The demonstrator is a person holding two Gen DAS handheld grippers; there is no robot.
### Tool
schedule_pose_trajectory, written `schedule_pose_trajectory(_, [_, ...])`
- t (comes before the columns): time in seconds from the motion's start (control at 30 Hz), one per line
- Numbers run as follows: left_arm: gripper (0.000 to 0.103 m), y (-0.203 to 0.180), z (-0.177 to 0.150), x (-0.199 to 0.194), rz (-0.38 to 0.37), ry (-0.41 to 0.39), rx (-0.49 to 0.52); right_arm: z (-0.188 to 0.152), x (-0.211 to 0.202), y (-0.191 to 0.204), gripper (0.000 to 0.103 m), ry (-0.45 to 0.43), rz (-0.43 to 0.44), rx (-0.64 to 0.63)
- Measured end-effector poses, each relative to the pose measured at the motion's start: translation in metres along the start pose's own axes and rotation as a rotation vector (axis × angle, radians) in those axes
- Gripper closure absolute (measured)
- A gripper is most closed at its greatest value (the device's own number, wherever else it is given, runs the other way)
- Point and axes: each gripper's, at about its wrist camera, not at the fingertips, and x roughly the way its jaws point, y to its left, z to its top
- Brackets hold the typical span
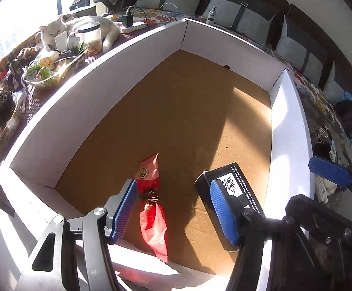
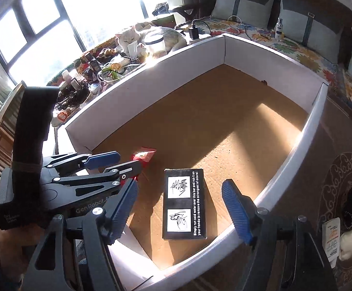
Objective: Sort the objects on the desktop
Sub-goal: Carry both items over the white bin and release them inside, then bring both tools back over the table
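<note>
Both grippers hang over the near end of the cardboard box [image 2: 307,126], a shallow box with white walls and a brown floor. Left gripper [image 1: 174,209] has its jaws spread wide, nothing between them; directly below the gap lies the red snack packet [image 1: 151,194] on the box floor near the near-left corner, with a dark clip or tie at its waist. Right gripper [image 2: 180,207] is also wide and empty, jaws straddling the black instruction box [image 2: 185,203], which lies flat on the floor close to the near wall, printed side up. Neither pad appears to touch anything, though height above the items is hard to judge.

Judgement: both items look already deposited, so the step in hand is probably release and retreat, then fetching more clutter. Remaining candidates sit outside the box: a white tube [image 2: 331,240] and dark bits on the patterned mat beside the right wall.

To do it well: lift each gripper straight up before moving sideways, so pads do not snag the packet's crinkled film or nudge the black box. Clear the white wall fully on the way out; the right gripper sits close to the near-right rim and could catch it. Keep jaws wide for the next approach.

Beyond the far-left wall: a glass bowl [image 1: 54,72] of snacks, a clear jar [image 1: 91,38] and a sleeping cat [image 1: 54,31]; steer clear.
</note>
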Motion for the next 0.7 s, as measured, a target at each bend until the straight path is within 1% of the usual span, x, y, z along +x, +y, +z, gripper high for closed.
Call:
schedule_pose_trajectory(0.03, [0.02,-0.002,0.0,-0.006,0.015,-0.026,0.002,0.0,-0.007,-0.004,0.023,-0.018,0.0,0.008])
schedule_pose_trajectory(0.1, [0.02,-0.007,-0.001,-0.016,0.013,-0.064,-0.004,-0.003,-0.02,-0.011,0.02,-0.055,-0.007,0.013])
schedule_pose_trajectory(0.17, [0.02,-0.019,-0.006,-0.026,-0.012,-0.085,-0.001,-0.008,-0.035,-0.023,0.019,-0.088,-0.028,0.013])
schedule_pose_trajectory(0.23, [0.02,-0.039,-0.012,-0.038,-0.029,-0.118,0.032,-0.021,-0.051,-0.039,0.019,-0.132,-0.063,0.01])
schedule_pose_trajectory(0.3, [0.02,-0.066,-0.018,-0.051,-0.07,-0.145,0.08,-0.04,-0.068,-0.059,0.016,-0.177,-0.113,0.011])
schedule_pose_trajectory(0.37, [0.02,-0.099,-0.028,-0.064,-0.144,-0.16,0.13,-0.066,-0.083,-0.086,0.013,-0.213,-0.164,0.029])
schedule_pose_trajectory(0.47, [0.02,-0.156,-0.05,-0.079,-0.257,-0.166,0.231,-0.116,-0.103,-0.134,0.013,-0.227,-0.247,0.092])
schedule_pose_trajectory(0.57, [0.017,-0.214,-0.079,-0.077,-0.337,-0.128,0.342,-0.175,-0.122,-0.183,0.013,-0.215,-0.364,0.16])
schedule_pose_trajectory(0.6, [0.014,-0.231,-0.09,-0.07,-0.348,-0.107,0.373,-0.196,-0.127,-0.198,0.013,-0.207,-0.409,0.18])
schedule_pose_trajectory(0.63, [0.014,-0.246,-0.101,-0.059,-0.344,-0.085,0.397,-0.218,-0.134,-0.213,0.013,-0.194,-0.448,0.202])
schedule_pose_trajectory(0.7, [0.014,-0.268,-0.119,-0.032,-0.318,-0.027,0.422,-0.255,-0.143,-0.238,0.013,-0.158,-0.516,0.25])
